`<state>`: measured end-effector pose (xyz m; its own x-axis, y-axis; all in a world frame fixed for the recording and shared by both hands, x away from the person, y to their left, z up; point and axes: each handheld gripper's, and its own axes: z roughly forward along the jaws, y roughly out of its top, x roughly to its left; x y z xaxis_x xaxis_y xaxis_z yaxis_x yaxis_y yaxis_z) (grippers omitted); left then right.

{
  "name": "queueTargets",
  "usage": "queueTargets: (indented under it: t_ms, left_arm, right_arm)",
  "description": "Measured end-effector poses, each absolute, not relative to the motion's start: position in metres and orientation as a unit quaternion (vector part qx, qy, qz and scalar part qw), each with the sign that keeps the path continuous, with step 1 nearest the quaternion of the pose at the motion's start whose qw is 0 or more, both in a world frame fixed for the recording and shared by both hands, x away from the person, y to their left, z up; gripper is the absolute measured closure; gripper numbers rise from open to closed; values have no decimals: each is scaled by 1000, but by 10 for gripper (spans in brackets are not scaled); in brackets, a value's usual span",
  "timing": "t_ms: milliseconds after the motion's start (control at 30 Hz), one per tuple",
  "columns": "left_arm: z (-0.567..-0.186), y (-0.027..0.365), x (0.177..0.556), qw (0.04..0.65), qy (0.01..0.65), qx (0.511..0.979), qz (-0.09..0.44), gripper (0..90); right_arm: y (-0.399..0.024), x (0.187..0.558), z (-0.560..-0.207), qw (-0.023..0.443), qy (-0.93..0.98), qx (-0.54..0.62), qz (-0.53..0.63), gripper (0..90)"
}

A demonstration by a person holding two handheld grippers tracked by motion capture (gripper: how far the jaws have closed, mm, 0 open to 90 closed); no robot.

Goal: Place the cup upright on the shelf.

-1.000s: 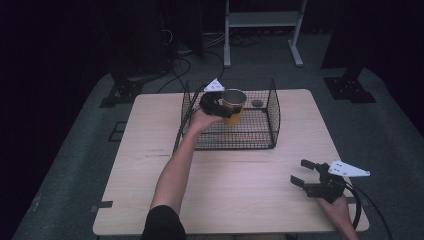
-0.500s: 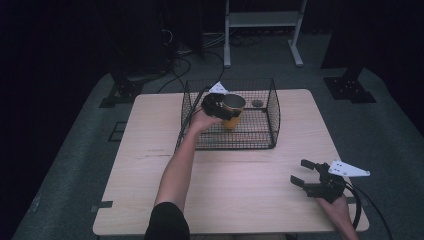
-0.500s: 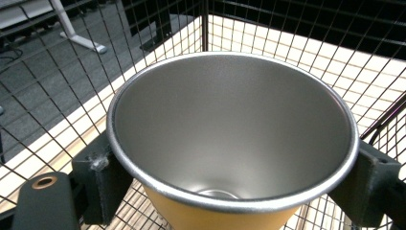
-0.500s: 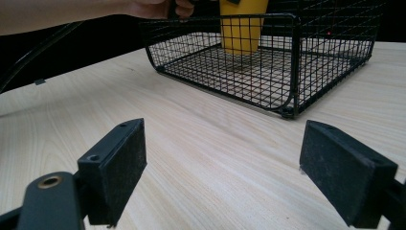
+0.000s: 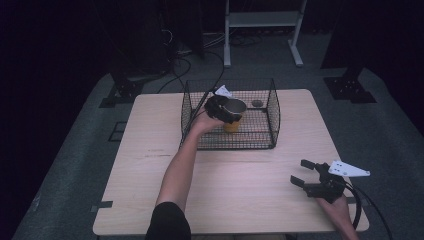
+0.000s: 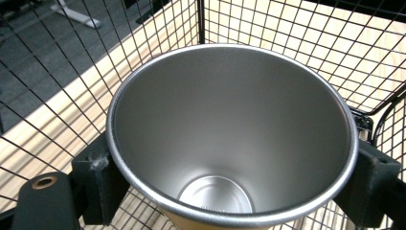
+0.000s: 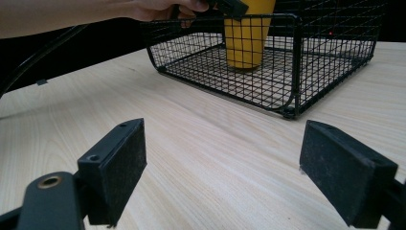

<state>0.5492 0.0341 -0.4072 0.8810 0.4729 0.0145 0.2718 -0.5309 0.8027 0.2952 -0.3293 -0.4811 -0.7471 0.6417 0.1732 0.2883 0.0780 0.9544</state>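
across the pale wooden table (image 5: 150,160), well ahead of the right gripper (image 5: 309,175) and off to its left, stands the black wire basket (image 5: 272,107), open at the top. largest after the table, it holds the thing that seems to matter: a yellow tumbler with a brushed steel lining (image 5: 234,116), upright, its long axis vertical, its base low over the basket's mesh floor; whether it touches the floor cannot be told.

the left gripper (image 5: 220,107) is by far the nearer tool. it reaches over the basket's left wall and its jaws are closed against opposite sides of the tumbler just under the rim, as the left gripper view shows, the mouth of the cup (image 6: 232,134) lying directly between them. any lift or lowering would run straight along that upright axis, clear of the wire walls.

the right gripper rests near the table's near right corner, jaws spread wide and holding nothing. a small dark disc (image 5: 257,103) lies beyond the tumbler, at the basket's far side.
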Motion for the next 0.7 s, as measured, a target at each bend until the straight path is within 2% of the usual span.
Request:
queueTargets:
  t_ms: [700]
  left_arm:
    - [-405,36,549,417,217,874,121,127]
  right_arm:
    - [-331,295,-481,145,716,325,601,150]
